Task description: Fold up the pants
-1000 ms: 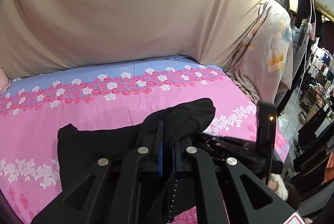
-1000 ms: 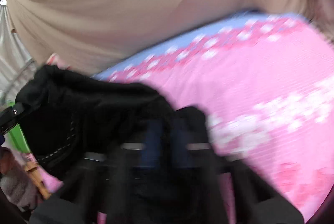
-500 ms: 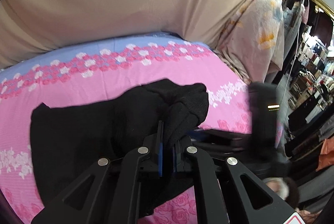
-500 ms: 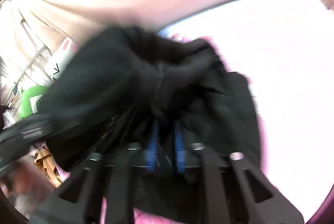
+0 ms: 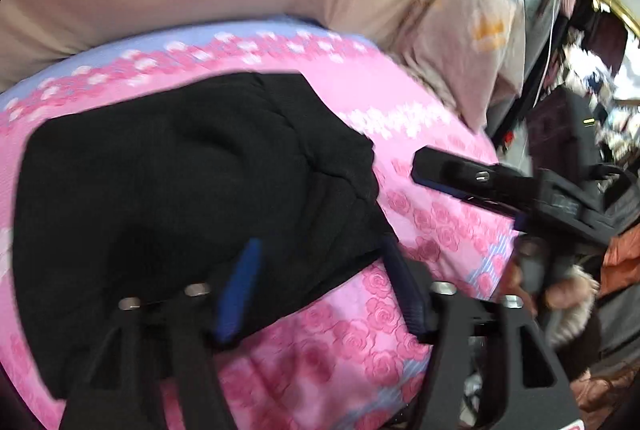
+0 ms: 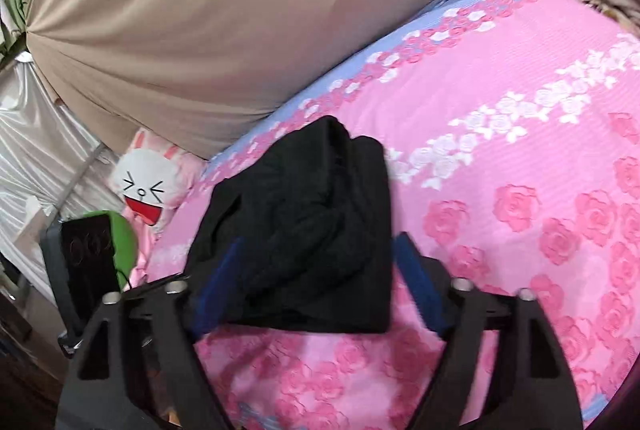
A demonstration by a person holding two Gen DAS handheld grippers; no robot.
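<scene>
Left wrist view – pants [image 5: 180, 189]: black, folded heap flat on pink floral bed [image 5: 432, 133].
Left gripper [image 5: 320, 270]: jaws opening, pads apart; pants' near edge lies betw. the fingers, left blue pad over the cloth, no pinch seen.
Right wrist view – pants [image 6: 316, 230]: bunched black bundle on the bed, near its left edge.
Right gripper [image 6: 316, 286]: jaws opening, wide; bundle sits betw. the fingers, pads not pressing.
Bkgd: beige cloth [image 6: 240, 9] behind the bed.

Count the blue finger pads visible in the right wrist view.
2. One pad is at the left edge of the black pants; the other pad is just off their right edge, above the pink floral sheet. The right gripper is opening.
</scene>
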